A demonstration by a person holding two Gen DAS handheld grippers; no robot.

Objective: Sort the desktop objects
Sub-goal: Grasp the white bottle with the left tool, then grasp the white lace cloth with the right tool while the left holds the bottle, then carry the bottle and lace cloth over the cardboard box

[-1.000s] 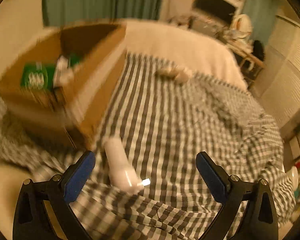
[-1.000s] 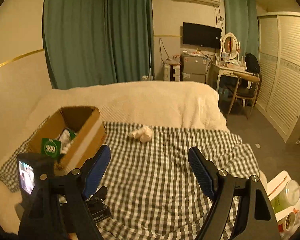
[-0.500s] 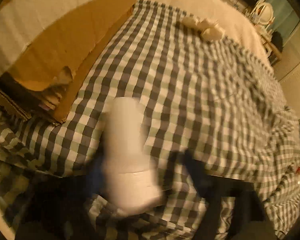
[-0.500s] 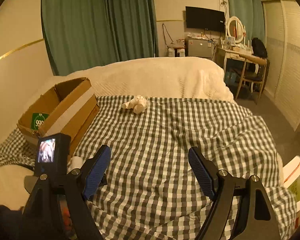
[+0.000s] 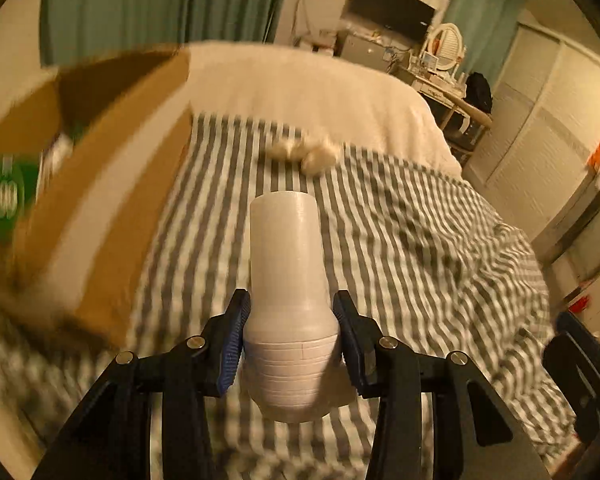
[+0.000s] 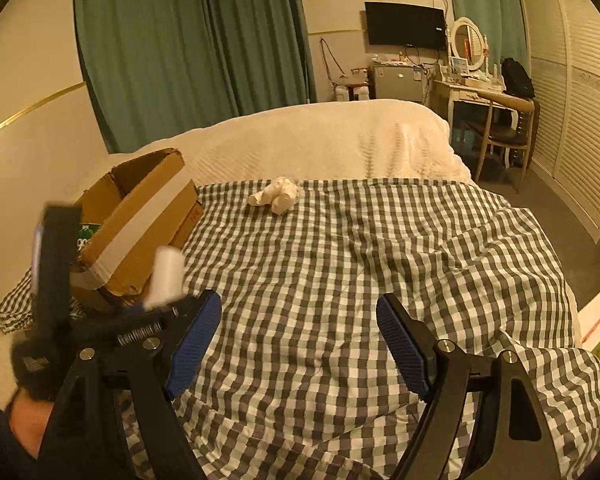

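A bed fills both views, its near half under a checked cloth [image 6: 340,280] and its far half under a cream blanket [image 6: 320,136]. Behind it hang green curtains [image 6: 188,40].

At the left edge of the cloth stands an open cardboard box [image 6: 140,216] with a pale tape band along its side. A green packet [image 5: 4,196] shows inside it; the left wrist view is smeared there, so little else in the box can be made out.

Farther up the cloth, near the seam with the blanket and well apart from the box, lies a crumpled white wad [image 6: 278,196] (tissue or cloth, too small to tell).

The left gripper [image 5: 290,340] pinches a white bottle [image 5: 286,280] between its blue pads, one pad on each side of the wider ribbed end, with the narrower end pointing away toward the wad. From the right wrist view the bottle [image 6: 166,276] is blurred and sits in front of the box's near corner, lifted off the cloth, with the hand holding the left gripper at the lower left.

The right gripper [image 6: 300,340] is spread wide over bare cloth, with nothing between its pads.
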